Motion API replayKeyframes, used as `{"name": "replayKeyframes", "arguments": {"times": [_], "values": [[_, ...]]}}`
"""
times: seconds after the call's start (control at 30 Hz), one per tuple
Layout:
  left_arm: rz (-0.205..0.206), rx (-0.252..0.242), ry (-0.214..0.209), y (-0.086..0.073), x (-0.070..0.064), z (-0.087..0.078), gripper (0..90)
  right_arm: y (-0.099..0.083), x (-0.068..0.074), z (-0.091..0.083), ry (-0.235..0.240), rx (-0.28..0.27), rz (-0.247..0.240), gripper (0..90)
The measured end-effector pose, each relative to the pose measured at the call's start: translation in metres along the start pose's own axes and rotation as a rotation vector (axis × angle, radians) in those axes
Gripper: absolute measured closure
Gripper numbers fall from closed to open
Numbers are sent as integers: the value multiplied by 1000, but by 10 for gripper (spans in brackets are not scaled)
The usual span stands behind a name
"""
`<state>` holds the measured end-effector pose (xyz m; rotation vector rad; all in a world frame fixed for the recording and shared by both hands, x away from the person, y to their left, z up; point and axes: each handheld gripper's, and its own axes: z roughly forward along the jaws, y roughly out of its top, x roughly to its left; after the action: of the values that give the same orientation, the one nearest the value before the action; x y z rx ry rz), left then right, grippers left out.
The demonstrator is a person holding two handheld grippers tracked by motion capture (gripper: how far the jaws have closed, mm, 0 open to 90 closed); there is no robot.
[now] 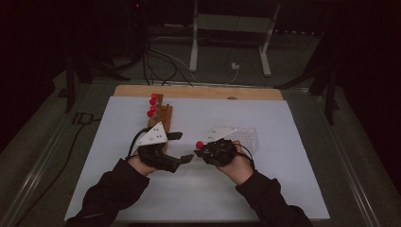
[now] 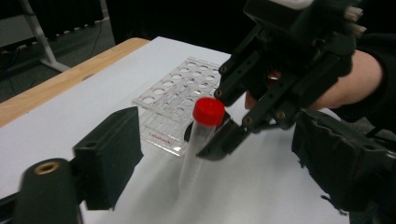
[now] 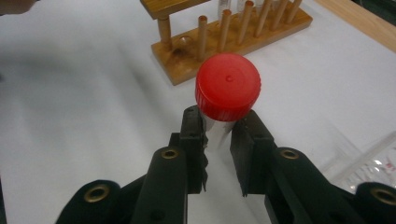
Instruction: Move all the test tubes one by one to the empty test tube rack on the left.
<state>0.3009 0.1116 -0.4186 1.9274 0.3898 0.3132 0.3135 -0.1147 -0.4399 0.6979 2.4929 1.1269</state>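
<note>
While your right claw [image 3: 217, 130] holds the tube [image 2: 198, 144] just under its red cap [image 3: 228, 87], treat it as a light, stiff, smooth plastic thing that could slide or twist between the jaws. It stands nearly upright over the white counter [image 1: 283, 189], between the wooden rack [image 1: 160, 116] and the clear rack [image 2: 175, 105]; whether its tip touches the counter I cannot tell. Your grip sits high, so the long body below can swing; the cap's rim above the jaws should stop it slipping down. Squeeze only enough, since the thin clear wall may crack or pop sideways. Your left claw [image 1: 182, 146] hangs open and empty, just beside the tube, and could steady the lower body if needed. Three more red-capped tubes [image 1: 152, 105] stand in the wooden rack.
</note>
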Motion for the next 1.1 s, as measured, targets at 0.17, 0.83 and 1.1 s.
{"name": "replayKeyframes", "arguments": {"times": [0.17,0.83,1.1], "values": [[23,6,8,2,0,11,340,-1,1,1,10,2,1,749],[86,46,31,2,-1,38,716,0,-1,-3,10,1,6,748],[82,46,48,7,1,33,722,0,-2,-5,28,-36,15,622]]}}
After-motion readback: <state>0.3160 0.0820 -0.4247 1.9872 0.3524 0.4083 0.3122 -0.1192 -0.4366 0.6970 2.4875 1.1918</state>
